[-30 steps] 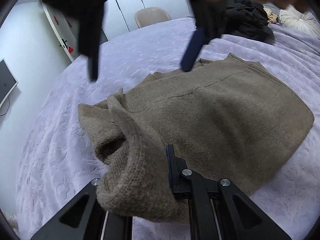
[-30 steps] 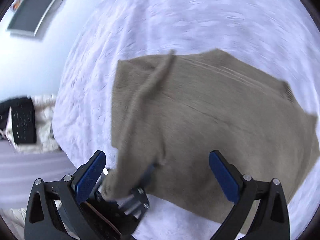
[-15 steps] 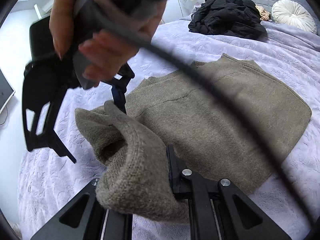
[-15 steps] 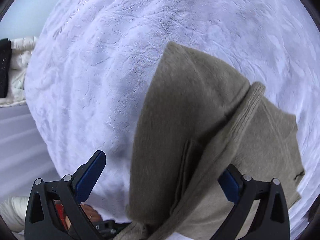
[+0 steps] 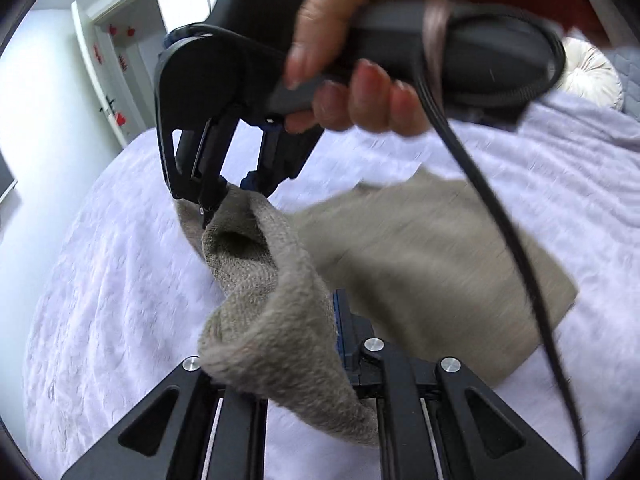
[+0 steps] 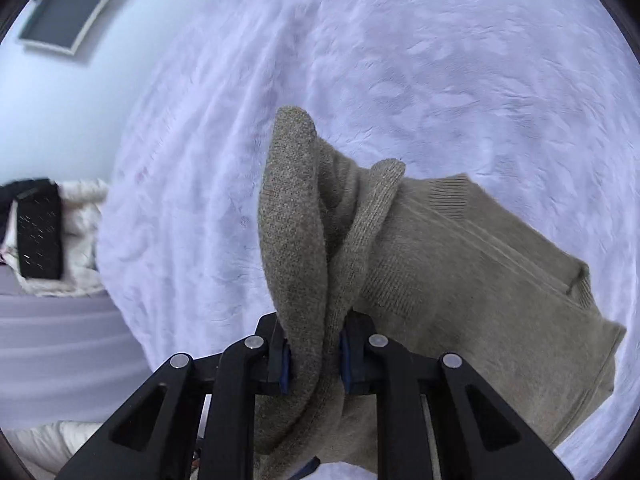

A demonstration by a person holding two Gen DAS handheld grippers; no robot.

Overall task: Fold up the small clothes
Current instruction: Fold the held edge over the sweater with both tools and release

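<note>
A taupe knitted sweater lies on a lilac bedspread. My left gripper is shut on one bunched edge of the sweater, lifted off the bed. My right gripper is shut on another bunched part of the sweater, which rises between its jaws. In the left wrist view the right gripper is seen from outside, held by a hand, pinching the far end of the same raised fold. The rest of the sweater lies flat on the bed.
A white round cushion sits at the bed's far right. A white door and wall stand beyond the bed. A black cable hangs from the right gripper across the sweater. A black garment on white bedding lies left.
My right gripper has come down from open above the sweater and closed on the raised fold. My left gripper has kept its hold and lifted the edge.
</note>
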